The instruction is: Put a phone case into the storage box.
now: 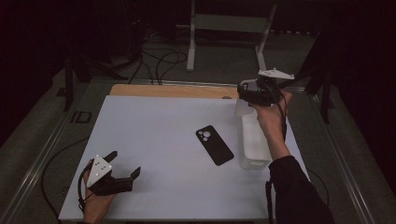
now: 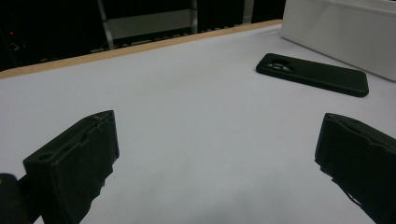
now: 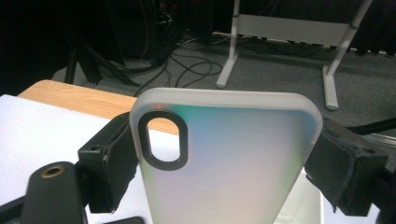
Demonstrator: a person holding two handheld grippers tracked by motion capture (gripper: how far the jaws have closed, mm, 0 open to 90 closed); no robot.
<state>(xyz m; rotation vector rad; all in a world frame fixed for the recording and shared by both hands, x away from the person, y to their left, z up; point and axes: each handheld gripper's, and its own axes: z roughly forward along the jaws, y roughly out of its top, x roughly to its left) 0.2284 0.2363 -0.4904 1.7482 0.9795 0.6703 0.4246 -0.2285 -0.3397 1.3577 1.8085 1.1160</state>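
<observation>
A black phone [image 1: 214, 144] [image 2: 312, 73] lies camera side up on the white table top [image 1: 159, 140], right of the middle. My left gripper [image 1: 126, 162] [image 2: 219, 154] rests low at the front left, open, with bare table between its jaws. It faces the phone from a distance. At the back right my right gripper [image 1: 250, 95] [image 3: 224, 154] is raised and shut on a frosted translucent phone case [image 3: 233, 177] [image 1: 241, 108]. The jaws press the case's two long sides, and its oval camera cutout sits at the upper left in the right gripper view.
A white rectangular bin [image 1: 254, 161] [image 2: 341, 28] stands along the table's right edge, just right of the phone and below the right hand. A strip of bare wood [image 1: 173, 90] runs along the far edge. Cables and a white stand [image 1: 224, 28] lie on the floor beyond.
</observation>
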